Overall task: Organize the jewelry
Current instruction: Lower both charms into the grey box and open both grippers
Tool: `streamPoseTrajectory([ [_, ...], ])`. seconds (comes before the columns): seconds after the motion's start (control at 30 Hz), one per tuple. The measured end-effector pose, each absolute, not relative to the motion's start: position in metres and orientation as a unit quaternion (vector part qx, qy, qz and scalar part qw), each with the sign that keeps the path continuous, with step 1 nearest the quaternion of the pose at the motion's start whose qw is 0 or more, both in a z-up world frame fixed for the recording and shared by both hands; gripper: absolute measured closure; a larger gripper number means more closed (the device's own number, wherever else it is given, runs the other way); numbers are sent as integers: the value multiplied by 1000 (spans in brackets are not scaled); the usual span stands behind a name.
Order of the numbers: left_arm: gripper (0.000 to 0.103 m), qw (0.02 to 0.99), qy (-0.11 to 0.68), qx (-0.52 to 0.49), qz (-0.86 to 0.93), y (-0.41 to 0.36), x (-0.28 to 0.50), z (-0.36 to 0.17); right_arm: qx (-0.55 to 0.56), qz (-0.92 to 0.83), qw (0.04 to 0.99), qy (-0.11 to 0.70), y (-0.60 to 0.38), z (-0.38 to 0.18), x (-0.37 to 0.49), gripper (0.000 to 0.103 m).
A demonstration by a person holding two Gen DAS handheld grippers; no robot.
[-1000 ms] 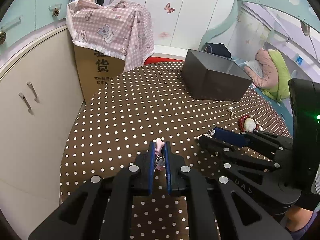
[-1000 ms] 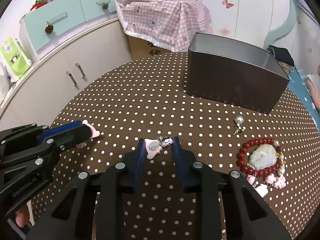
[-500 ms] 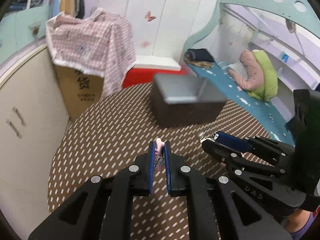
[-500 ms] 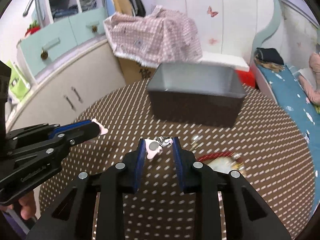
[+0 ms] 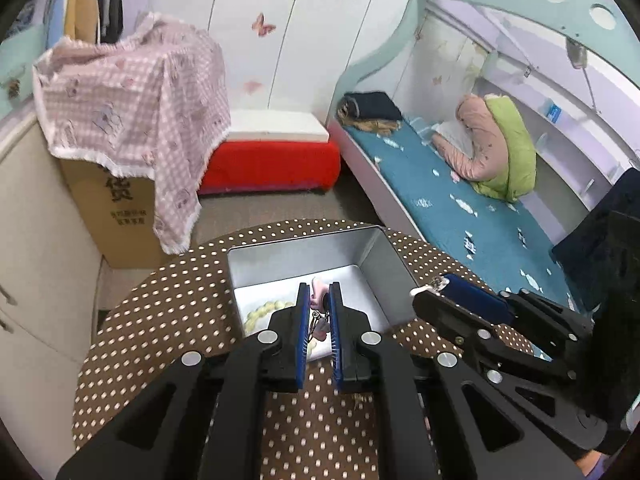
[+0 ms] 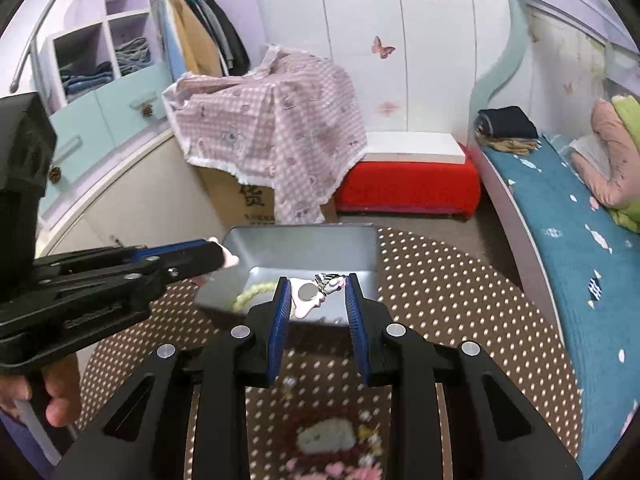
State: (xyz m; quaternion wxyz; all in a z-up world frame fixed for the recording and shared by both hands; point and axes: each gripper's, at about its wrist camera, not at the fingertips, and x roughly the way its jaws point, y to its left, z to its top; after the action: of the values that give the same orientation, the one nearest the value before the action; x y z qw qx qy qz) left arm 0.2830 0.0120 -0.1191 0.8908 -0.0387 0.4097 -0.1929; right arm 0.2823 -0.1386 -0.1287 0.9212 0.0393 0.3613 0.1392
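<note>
Tin (image 5: 374, 256) lies just ahead and below both my claws; left claw (image 5: 319, 316) clenches a pink charm (image 5: 319, 290), right claw (image 6: 318, 300) grips another charm (image 6: 306, 294), left nearer the opening.

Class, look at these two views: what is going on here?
A person holds two grippers over a polka-dot table. The left gripper is shut on a small pink charm; the right gripper pinches a pink charm with a metal clasp. Both hang above the open metal tin, which already holds a pale bead bracelet.
</note>
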Motion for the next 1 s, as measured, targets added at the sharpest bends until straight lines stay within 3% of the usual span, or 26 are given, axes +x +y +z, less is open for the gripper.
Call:
streamPoseTrajectory([
  [0.4, 95, 872, 451, -37, -187, 0, 309, -149, 32, 139, 911, 388, -132, -151, 313, 75],
  [1.0, 93, 876, 442, -50, -185, 7, 296, -138, 46, 135, 909, 392, -131, -157, 313, 73],
])
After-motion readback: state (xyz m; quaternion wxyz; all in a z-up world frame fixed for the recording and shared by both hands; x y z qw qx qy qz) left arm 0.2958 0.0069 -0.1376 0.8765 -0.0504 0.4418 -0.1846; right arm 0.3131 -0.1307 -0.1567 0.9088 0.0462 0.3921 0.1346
